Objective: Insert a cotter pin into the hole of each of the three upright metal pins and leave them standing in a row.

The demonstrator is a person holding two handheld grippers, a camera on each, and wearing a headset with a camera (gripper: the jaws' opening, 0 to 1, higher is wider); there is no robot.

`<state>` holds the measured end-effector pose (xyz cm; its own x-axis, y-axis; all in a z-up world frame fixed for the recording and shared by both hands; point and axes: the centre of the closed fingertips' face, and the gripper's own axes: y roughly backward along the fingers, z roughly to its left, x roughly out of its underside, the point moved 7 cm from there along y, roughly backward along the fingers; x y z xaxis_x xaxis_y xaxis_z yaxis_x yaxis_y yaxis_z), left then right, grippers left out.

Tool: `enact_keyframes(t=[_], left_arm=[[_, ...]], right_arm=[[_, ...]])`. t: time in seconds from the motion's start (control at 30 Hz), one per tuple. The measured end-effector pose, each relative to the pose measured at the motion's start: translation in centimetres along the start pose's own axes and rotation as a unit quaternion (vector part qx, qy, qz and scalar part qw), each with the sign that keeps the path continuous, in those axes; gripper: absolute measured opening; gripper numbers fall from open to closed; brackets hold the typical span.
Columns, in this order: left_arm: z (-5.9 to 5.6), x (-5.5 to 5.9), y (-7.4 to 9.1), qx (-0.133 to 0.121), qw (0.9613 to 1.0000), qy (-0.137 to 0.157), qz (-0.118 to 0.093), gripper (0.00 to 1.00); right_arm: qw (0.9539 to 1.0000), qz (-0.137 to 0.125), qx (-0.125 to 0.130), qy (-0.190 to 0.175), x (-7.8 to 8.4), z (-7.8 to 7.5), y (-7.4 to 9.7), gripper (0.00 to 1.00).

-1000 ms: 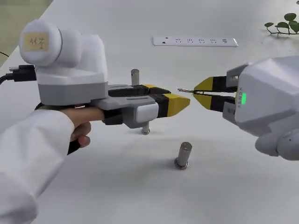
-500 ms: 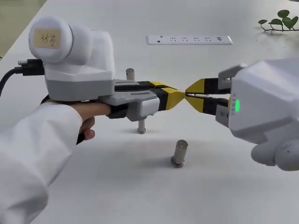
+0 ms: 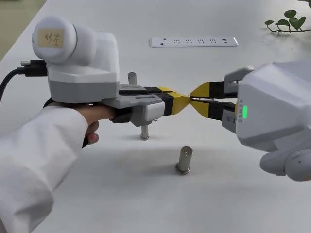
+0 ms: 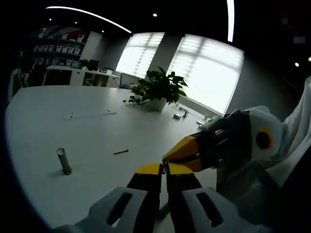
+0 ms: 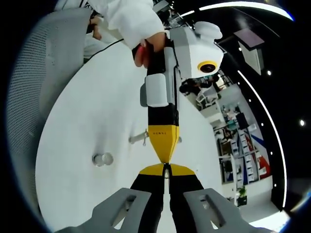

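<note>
My left gripper (image 3: 186,100) and right gripper (image 3: 193,100) meet tip to tip above the white table (image 3: 97,194). A thin cotter pin (image 3: 196,99) lies between them. The right gripper (image 5: 166,170) is shut on it, and the left gripper (image 4: 164,168) has its jaws closed around the pin's free end. Three upright metal pins stand on the table: one behind the left gripper (image 3: 131,77), one under it (image 3: 145,132), and one in front (image 3: 184,160). A second cotter pin (image 4: 121,152) lies flat on the table.
A white power strip (image 3: 193,42) lies at the far side of the table, with a plant sprig (image 3: 284,22) at the far right. A black cable (image 3: 9,82) trails from the left gripper. A sleeve (image 3: 29,165) covers the near left.
The two grippers have closed the gap between them. The cotter pin's bare end, free a second ago, now sits inside the left gripper's tips. The metal pins have not moved.
</note>
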<state>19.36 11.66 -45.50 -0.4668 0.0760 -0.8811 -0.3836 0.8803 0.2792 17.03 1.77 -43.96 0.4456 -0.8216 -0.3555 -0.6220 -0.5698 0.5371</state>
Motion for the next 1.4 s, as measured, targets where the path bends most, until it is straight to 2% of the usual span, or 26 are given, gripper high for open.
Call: enact_keyframes(t=[0.23, 0.37, 0.57, 0.7, 0.8, 1.0, 1.1, 1.13, 1.2, 1.23, 1.27, 1.3, 1.33, 1.37, 1.4], left_arm=[[-0.2, -0.2, -0.1, -0.002, 1.0000, -0.006, -0.003, 0.00], [-0.4, 0.0, -0.2, -0.002, 1.0000, -0.001, 0.004, 0.00], [-0.8, 0.0, -0.3, -0.013, 0.9991, -0.038, 0.013, 0.00], [-0.8, 0.1, -0.3, -0.014, 0.9990, -0.040, 0.017, 0.00], [-0.9, 0.2, -0.3, -0.014, 0.9993, -0.029, 0.020, 0.00], [-1.0, 0.4, -0.3, -0.011, 0.9991, -0.029, 0.030, 0.00], [-1.1, 0.6, -0.2, -0.013, 0.9983, -0.040, 0.040, 0.00], [-1.1, 0.6, -0.1, -0.013, 0.9982, -0.042, 0.041, 0.00], [-1.1, 0.6, 0.0, -0.012, 0.9982, -0.041, 0.041, 0.00], [-1.1, 0.6, 0.1, -0.012, 0.9982, -0.042, 0.042, 0.00], [-1.1, 0.6, 0.1, -0.011, 0.9981, -0.043, 0.042, 0.00], [-1.1, 0.6, 0.2, -0.010, 0.9981, -0.044, 0.042, 0.00], [-1.2, 0.6, 0.2, -0.008, 0.9980, -0.046, 0.043, 0.00], [-1.2, 0.6, 0.3, -0.004, 0.9976, -0.054, 0.045, 0.00], [-1.3, 0.6, 0.4, -0.002, 0.9969, -0.063, 0.047, 0.00]], right_arm=[[1.0000, 0.002, 0.000, -0.003, 0.1, -0.1, 0.1, 0.00], [1.0000, 0.001, -0.003, -0.006, 0.3, 0.1, 0.2, 0.00], [0.9999, -0.004, -0.005, -0.009, 0.5, 0.3, 0.1, 0.00], [0.9999, -0.008, -0.006, -0.005, 0.6, 0.5, 0.2, 0.00], [0.9997, -0.013, -0.011, -0.015, 0.7, 0.6, 0.3, 0.00], [0.9979, -0.024, -0.023, -0.055, 1.1, 0.9, 0.5, 0.00], [0.9911, -0.027, -0.033, -0.126, 2.0, 1.3, 0.5, 0.00], [0.9903, -0.029, -0.033, -0.132, 2.1, 1.3, 0.5, 0.01], [0.9841, -0.038, -0.047, -0.167, 2.5, 1.7, 0.6, 0.05], [0.9779, -0.043, -0.059, -0.196, 2.8, 1.9, 0.7, 0.07], [0.9697, -0.051, -0.070, -0.228, 3.1, 2.1, 0.7, 0.10], [0.9643, -0.059, -0.076, -0.247, 3.2, 2.1, 0.7, 0.14], [0.9565, -0.066, -0.084, -0.271, 3.3, 2.2, 0.7, 0.17], [0.9464, -0.071, -0.098, -0.300, 3.5, 2.4, 0.7, 0.20], [0.9323, -0.080, -0.100, -0.338, 3.7, 2.2, 0.7, 0.21]])
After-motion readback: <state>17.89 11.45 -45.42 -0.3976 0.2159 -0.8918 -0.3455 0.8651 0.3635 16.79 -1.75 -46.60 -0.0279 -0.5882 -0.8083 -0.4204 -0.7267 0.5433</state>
